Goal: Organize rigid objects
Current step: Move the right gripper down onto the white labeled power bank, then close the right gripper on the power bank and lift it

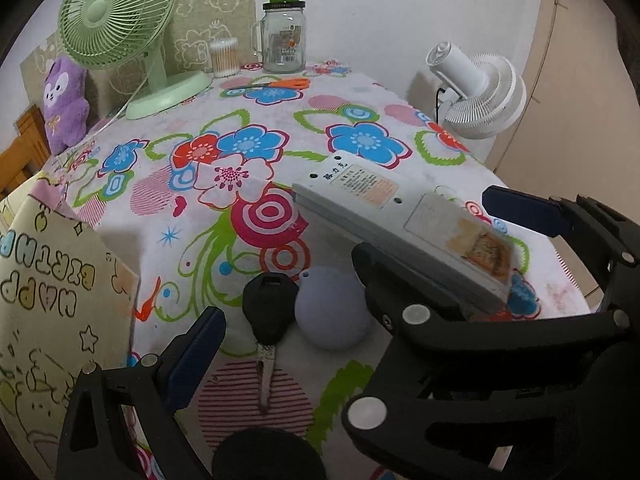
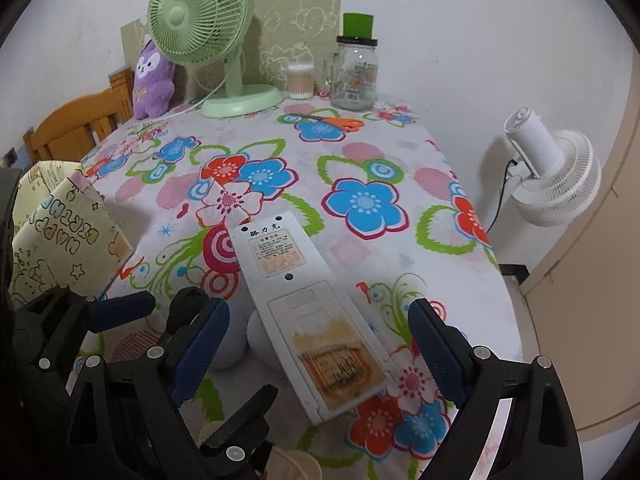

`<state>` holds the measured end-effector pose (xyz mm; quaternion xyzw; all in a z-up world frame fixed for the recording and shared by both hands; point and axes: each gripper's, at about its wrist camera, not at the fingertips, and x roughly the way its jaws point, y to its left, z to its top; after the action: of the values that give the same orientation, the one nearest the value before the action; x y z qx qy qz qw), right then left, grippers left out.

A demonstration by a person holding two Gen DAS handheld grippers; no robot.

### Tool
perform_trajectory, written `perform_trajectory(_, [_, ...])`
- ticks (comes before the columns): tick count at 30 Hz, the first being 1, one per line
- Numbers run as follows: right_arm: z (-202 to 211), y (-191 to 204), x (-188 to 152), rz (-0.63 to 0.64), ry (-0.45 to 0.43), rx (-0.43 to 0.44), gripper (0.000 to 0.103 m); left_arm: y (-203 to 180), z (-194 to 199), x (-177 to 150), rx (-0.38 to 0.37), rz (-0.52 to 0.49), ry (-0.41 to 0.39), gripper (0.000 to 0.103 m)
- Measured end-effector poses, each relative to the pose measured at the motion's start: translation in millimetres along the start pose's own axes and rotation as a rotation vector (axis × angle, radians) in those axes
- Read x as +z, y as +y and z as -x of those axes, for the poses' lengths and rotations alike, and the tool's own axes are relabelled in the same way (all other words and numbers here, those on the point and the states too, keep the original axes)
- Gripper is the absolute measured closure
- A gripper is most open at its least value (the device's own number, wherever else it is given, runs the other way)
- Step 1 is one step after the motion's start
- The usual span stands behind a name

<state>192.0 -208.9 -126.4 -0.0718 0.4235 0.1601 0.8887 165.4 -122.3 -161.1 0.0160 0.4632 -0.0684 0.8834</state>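
Observation:
A long white remote-like slab lies slanted on the flowered tablecloth, its left edge over a pale lavender ball. My right gripper is open. Its blue pads stand on either side of the slab, clear of it. A black car key lies just left of the ball. My left gripper is open around the key and ball; its left pad shows, and its other finger is masked by the right gripper's frame. The right wrist view shows the left gripper's blue finger beside the key.
A yellow birthday gift bag stands at the table's left edge. At the back are a green fan, a purple plush, a cotton-swab tub, a glass jar and orange scissors. A white fan stands off the right edge.

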Motion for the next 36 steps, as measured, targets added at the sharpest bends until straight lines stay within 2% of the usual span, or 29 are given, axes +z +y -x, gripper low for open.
perform_trajectory(6, [-14,1,4,0.0,0.029,0.014,0.014,4,-7,3,-0.01,-0.006,0.035,0.01])
perform_trajectory(8, [-19,0,4,-0.005,0.041,0.024,0.019,6,-7,3,-0.007,-0.01,0.038,0.012])
perform_trajectory(10, [-26,0,4,-0.016,0.07,0.036,0.03,5,-7,3,-0.004,-0.019,0.039,0.013])
perform_trajectory(13, [-29,-1,3,-0.044,0.077,0.071,0.041,4,-8,2,0.006,-0.031,0.034,0.014])
perform_trajectory(17, [-27,2,2,-0.059,0.075,0.074,0.048,7,-8,4,0.011,-0.016,0.034,0.015])
perform_trajectory(24, [-20,-5,-3,-0.1,0.074,0.05,0.048,-3,1,2,0.061,-0.079,-0.011,0.015])
perform_trajectory(29, [-11,-13,-7,-0.131,0.061,0.033,0.048,-12,7,3,0.056,-0.102,-0.034,0.015])
perform_trajectory(32, [-5,-17,-9,-0.142,0.052,0.021,0.048,-15,8,4,0.052,-0.104,-0.035,0.022])
perform_trajectory(36, [-2,-22,-13,-0.155,0.052,0.013,0.048,-19,5,4,0.03,-0.106,-0.018,0.028])
